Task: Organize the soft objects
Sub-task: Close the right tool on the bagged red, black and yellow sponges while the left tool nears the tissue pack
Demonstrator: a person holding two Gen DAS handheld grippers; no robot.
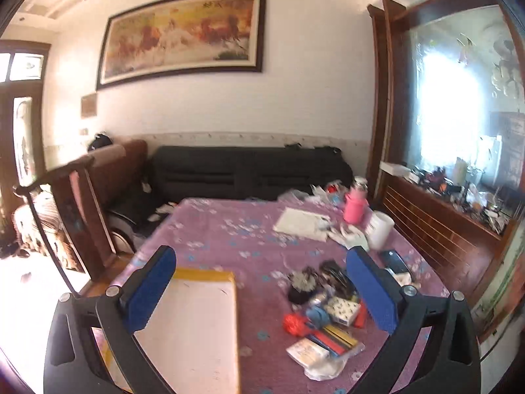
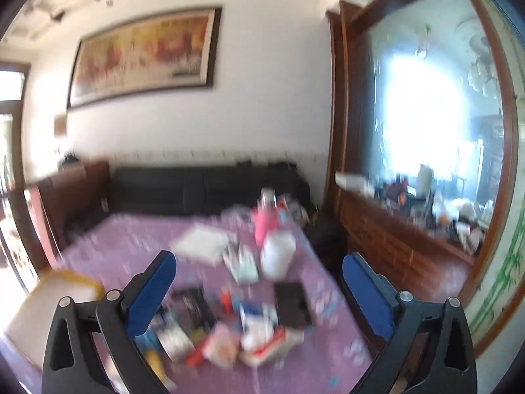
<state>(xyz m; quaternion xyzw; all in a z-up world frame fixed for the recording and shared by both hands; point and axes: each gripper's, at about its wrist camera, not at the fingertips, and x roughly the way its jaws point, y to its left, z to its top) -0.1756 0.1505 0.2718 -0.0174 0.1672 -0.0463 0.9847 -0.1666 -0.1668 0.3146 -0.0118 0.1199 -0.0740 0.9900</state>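
Both my hand-held grippers, L (image 1: 261,290) & R (image 2: 259,290), gape wide w/ nothing between the pads, above the purple-clothed bench (image 1: 223,239) by the small-item pile (image 1: 323,318) & white tray (image 1: 197,328).

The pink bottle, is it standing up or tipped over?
Standing up. The pink bottle rises straight from the purple cloth, cap on top.

A framed horse painting (image 1: 183,36) hangs upper left above a black sofa (image 1: 249,172); a pink bottle (image 1: 354,205) stands right of centre.
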